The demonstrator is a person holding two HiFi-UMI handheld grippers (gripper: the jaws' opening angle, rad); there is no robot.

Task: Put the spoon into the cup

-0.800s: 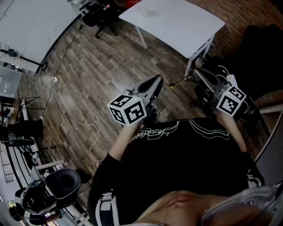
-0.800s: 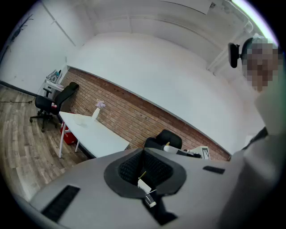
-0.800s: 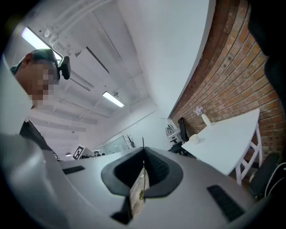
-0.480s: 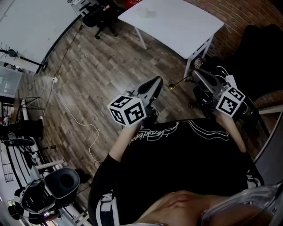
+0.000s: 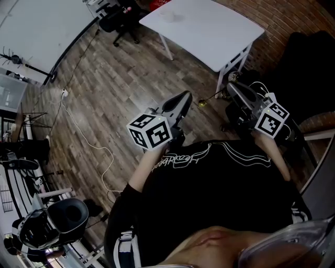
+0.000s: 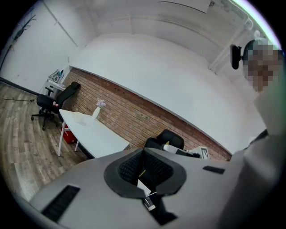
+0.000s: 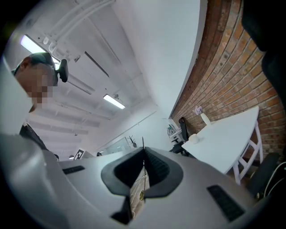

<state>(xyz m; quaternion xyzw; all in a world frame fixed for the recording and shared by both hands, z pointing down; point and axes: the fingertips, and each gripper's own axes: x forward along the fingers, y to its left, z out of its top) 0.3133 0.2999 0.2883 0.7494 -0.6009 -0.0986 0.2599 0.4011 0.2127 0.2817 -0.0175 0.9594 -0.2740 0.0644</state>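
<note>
My right gripper (image 5: 231, 87) is shut on a thin gold spoon (image 5: 209, 98), which sticks out to the left with its bowl low over the wood floor. In the right gripper view the spoon (image 7: 143, 142) shows edge-on as a fine line above the closed jaws. A small white cup (image 5: 170, 14) stands on the far side of the white table (image 5: 220, 36), well ahead of both grippers; the cup (image 7: 195, 138) also shows in the right gripper view. My left gripper (image 5: 185, 96) is shut and holds nothing, level with the right one.
A vase (image 7: 203, 118) with a flower stands behind the cup by the brick wall. A black office chair (image 5: 118, 18) is beyond the table's left end. A dark seat (image 5: 309, 57) is on the right. A white cable (image 5: 89, 136) runs across the floor.
Both grippers keep their pose and the spoon stays in the right jaws. The head view has shifted slightly, nothing else.
</note>
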